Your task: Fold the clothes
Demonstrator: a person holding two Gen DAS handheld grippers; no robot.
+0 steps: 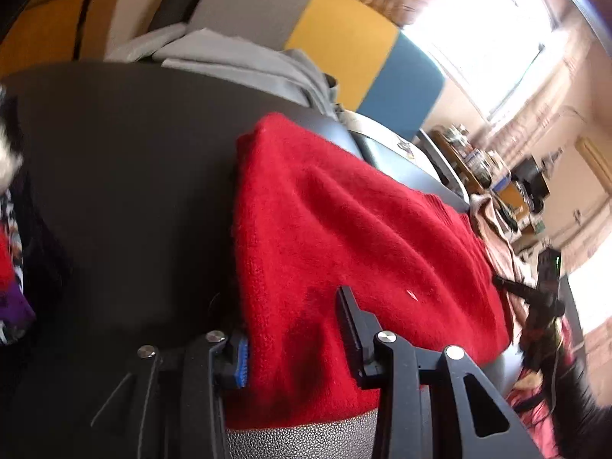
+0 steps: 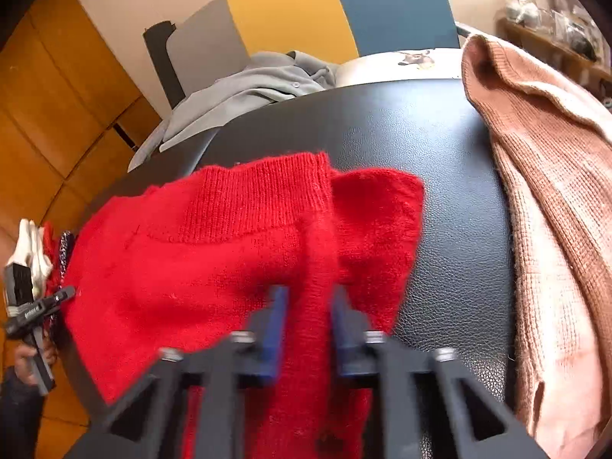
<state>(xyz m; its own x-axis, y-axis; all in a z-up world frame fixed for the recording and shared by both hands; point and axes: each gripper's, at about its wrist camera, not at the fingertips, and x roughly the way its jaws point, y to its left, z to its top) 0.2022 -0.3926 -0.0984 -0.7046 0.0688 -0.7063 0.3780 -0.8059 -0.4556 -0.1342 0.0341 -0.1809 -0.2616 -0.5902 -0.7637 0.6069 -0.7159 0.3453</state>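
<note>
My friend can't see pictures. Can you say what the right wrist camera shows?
The right tool pinches a fold of a red sweater spread on a black table. A pink sweater lies to the right, and grey clothes sit at the far edge.

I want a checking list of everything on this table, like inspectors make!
Surface: black leathery table, partly bare.
Job's things: red sweater lies across the table; peach knit top heaped at its right; grey garment at the far edge.
Clutter: nothing seen.
Claws: right claw pinches a ridge of red sweater; left claw has red sweater between its fingers.
Cables: nothing seen.
Surroundings: grey, yellow and blue panels; bright window.
</note>
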